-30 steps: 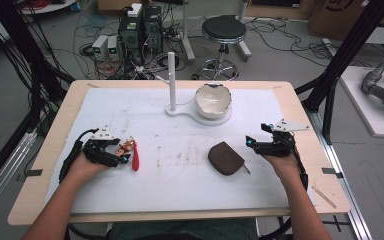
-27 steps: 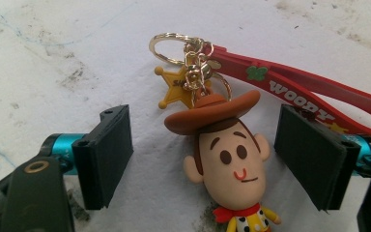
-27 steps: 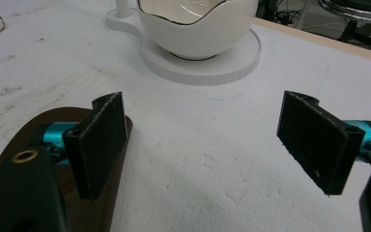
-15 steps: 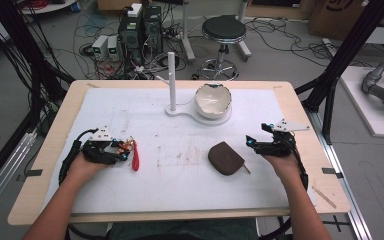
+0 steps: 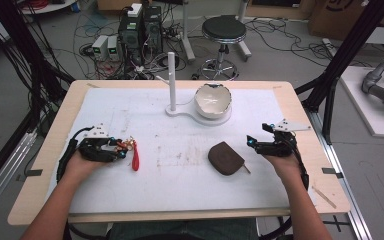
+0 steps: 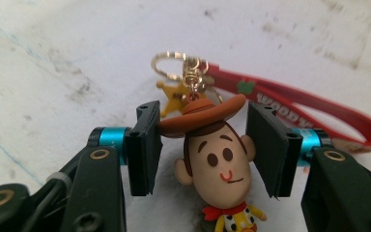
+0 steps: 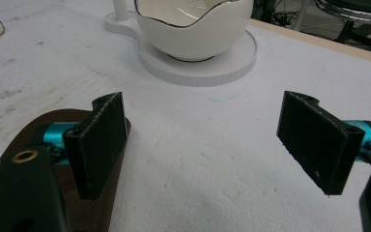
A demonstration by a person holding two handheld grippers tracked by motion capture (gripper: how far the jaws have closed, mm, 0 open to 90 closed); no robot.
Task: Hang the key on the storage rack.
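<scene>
Left gripper [image 6: 200, 145] jaws just closed on cowboy keychain [image 6: 217, 159], pads at hat brim and ear; red strap [image 6: 314, 108] trails behind. Right gripper [image 7: 207, 145] wide open, nothing between pads.

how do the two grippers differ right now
The left gripper is shut on the cowboy keychain, jaws pressing its head; the right gripper stands wide open with nothing between its jaws. The left sits by the red strap, the right beside the brown piece.
</scene>
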